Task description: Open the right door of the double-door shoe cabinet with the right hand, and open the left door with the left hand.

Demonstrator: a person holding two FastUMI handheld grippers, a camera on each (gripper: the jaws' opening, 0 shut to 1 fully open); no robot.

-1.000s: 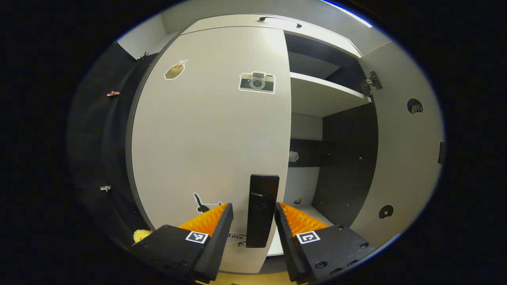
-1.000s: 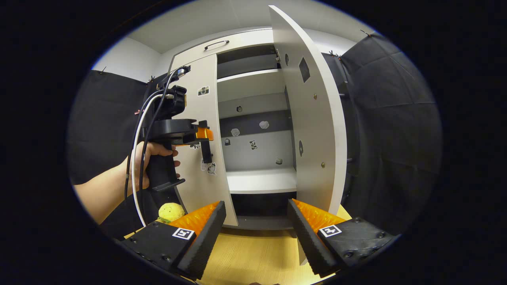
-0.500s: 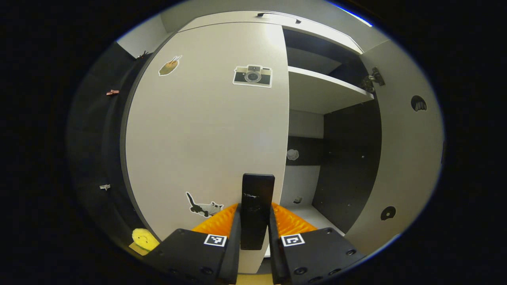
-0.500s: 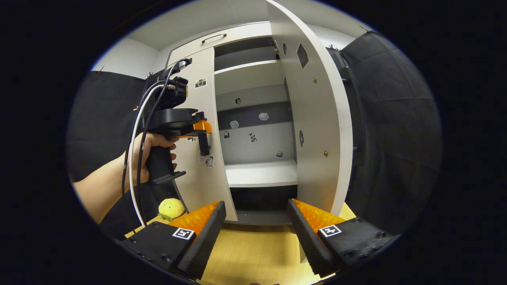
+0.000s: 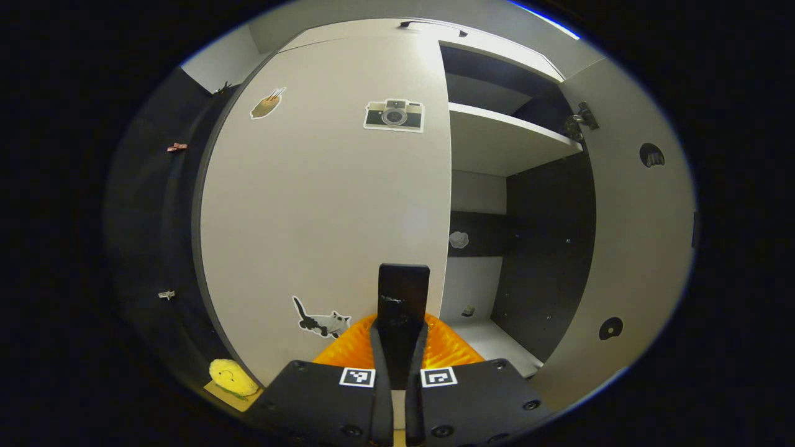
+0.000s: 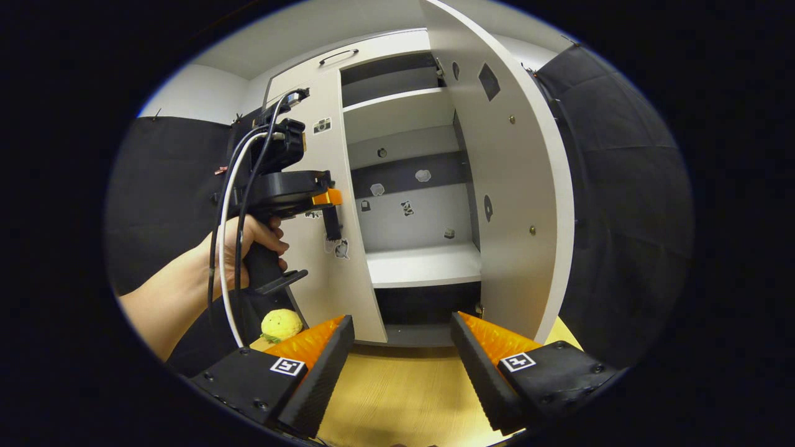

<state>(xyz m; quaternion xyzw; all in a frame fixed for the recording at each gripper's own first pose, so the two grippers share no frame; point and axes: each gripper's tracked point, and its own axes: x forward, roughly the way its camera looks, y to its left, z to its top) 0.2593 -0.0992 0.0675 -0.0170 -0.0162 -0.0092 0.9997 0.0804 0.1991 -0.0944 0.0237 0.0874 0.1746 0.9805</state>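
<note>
Nearest in the left gripper view, the left gripper (image 5: 399,347) is clamped on the dark vertical handle (image 5: 404,298) of the left door (image 5: 323,205), both fingers pressing its sides, a hold that should let the door be pulled outward. That door lies closed, flat against the cabinet, with a camera sticker (image 5: 394,115) high on it.

In the right gripper view, the right gripper (image 6: 402,366) hangs with its jaws wide apart and nothing between them, above the wooden floor (image 6: 397,397). Its job looks done: the right door (image 6: 509,186) stands swung out. Beyond, a hand (image 6: 248,239) holds the left gripper at the handle. Farther back, pale shelves (image 6: 422,264) sit inside the shoe cabinet.
</note>
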